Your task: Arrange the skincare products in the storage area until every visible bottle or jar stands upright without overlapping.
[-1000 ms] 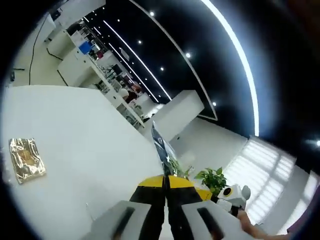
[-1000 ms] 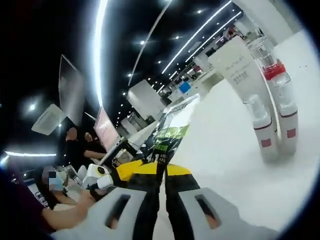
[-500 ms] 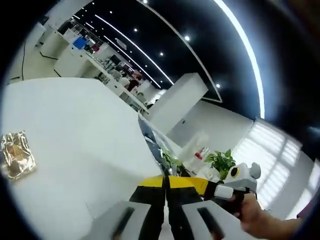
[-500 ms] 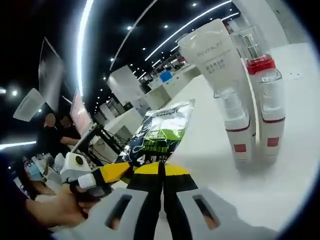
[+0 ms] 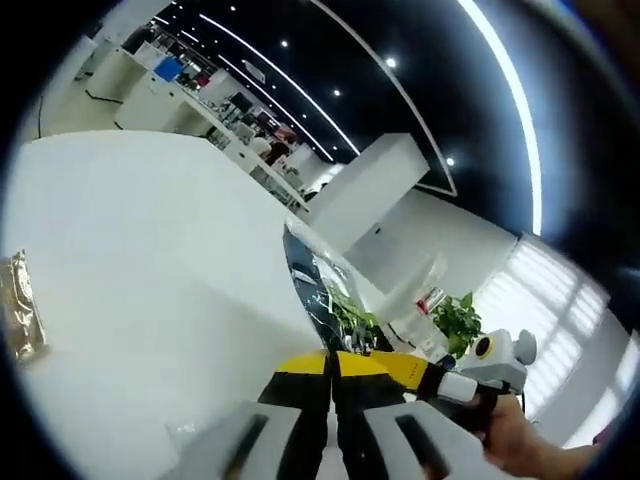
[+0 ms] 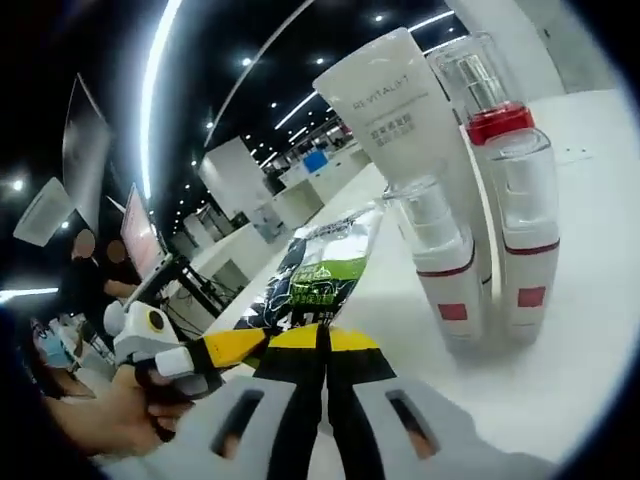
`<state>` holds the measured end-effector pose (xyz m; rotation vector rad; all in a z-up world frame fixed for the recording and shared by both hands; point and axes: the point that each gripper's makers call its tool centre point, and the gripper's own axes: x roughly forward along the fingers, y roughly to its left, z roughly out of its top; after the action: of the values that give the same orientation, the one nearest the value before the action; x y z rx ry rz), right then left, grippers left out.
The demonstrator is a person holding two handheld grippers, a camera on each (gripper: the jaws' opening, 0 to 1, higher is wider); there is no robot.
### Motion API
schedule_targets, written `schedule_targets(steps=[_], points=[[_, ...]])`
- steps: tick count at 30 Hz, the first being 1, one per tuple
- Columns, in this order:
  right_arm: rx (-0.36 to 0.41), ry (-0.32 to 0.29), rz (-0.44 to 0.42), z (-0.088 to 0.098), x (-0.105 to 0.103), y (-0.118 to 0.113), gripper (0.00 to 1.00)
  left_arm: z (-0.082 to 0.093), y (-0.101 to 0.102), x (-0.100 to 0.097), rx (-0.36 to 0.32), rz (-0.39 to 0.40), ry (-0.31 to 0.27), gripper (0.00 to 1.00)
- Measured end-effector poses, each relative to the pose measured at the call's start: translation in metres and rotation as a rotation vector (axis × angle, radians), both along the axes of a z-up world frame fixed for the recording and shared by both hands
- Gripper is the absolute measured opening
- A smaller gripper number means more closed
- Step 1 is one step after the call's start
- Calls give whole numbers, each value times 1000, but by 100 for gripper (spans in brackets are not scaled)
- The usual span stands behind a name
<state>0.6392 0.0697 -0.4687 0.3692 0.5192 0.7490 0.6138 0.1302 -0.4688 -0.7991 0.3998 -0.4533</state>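
My left gripper (image 5: 331,372) and right gripper (image 6: 322,345) both clamp the same sachet (image 6: 325,270), holding it over the white table (image 6: 590,290). Close beside it stand a white tube (image 6: 400,110) and three pump bottles (image 6: 515,230), all upright. A gold packet (image 5: 18,320) lies well apart.

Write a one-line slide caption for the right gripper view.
Right gripper shut on a black-and-green foil sachet, beside a white tube and two upright clear-capped pump bottles on the white table.
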Motion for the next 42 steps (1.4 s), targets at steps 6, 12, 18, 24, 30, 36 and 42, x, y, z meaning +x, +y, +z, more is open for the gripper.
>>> schedule_targets(steps=[6, 12, 18, 24, 30, 36, 42], points=[[1, 3, -26, -14, 3, -7, 0, -12, -6, 3, 19, -15, -2, 0], [25, 5, -41, -28, 5, -10, 0, -24, -9, 4, 35, -23, -33, 0], [51, -4, -44, -30, 5, -10, 0, -23, -10, 5, 62, -28, -50, 0], [20, -14, -58, -35, 7, -11, 0, -29, -10, 9, 102, -19, -34, 0], [21, -9, -75, -36, 10, -13, 0, -33, -10, 11, 109, -9, -12, 0], [-39, -55, -101, -38, 11, -22, 4, -36, -9, 14, 131, 11, 2, 0], [-111, -158, -120, -28, 3, -30, 14, -36, -6, 15, 120, 24, 10, 0]])
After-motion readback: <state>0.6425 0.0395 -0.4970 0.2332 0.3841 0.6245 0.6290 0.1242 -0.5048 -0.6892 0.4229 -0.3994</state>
